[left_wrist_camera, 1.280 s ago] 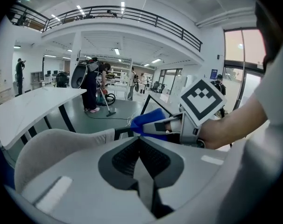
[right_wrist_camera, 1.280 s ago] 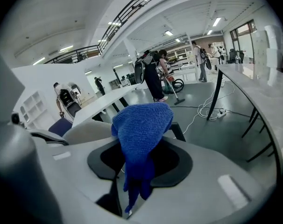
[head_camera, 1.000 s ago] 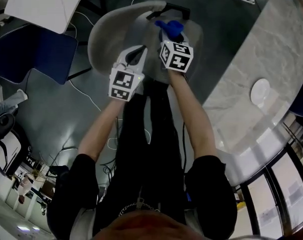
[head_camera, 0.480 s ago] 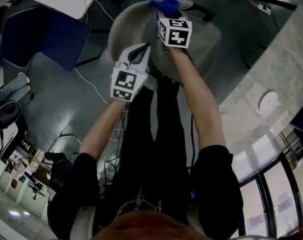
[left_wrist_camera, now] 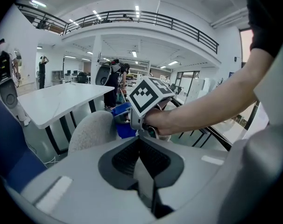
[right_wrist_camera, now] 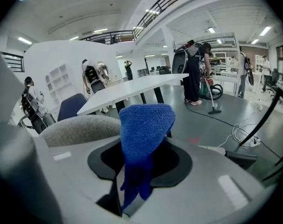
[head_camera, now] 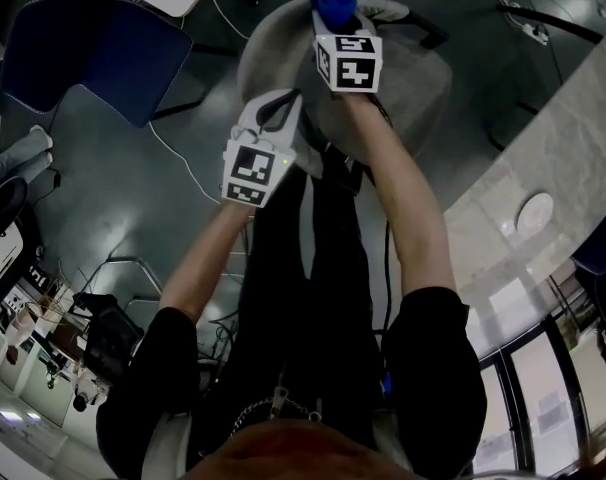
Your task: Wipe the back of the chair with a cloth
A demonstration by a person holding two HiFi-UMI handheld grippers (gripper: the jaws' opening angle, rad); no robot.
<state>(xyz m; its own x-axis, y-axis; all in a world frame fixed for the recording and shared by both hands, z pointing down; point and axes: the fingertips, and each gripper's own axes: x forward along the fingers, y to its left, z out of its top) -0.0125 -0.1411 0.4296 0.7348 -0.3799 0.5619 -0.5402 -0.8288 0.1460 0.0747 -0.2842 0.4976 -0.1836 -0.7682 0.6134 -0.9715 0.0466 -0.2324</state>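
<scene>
The grey fabric-covered chair (head_camera: 408, 83) stood in front of me and below, its rounded back (right_wrist_camera: 78, 125) curving up at the left of my right gripper view. Both my arms reached out over it. My right gripper (head_camera: 335, 20) was stretched to the chair's far rim, and its jaws were clamped on the blue knitted cloth (right_wrist_camera: 144, 129), which stood up out of them in a bunched fold, its lower end pinched between the pads. From my head the cloth (head_camera: 333, 6) showed at the very edge of the chair back; I could not tell whether it touched the fabric. My left gripper (head_camera: 276, 106) hung nearer to me, over the chair's near left side, with its jaws (left_wrist_camera: 144, 164) together on nothing. Its own view looked across at my right gripper and the cloth (left_wrist_camera: 125, 125) just beside the grey back (left_wrist_camera: 92, 132).
</scene>
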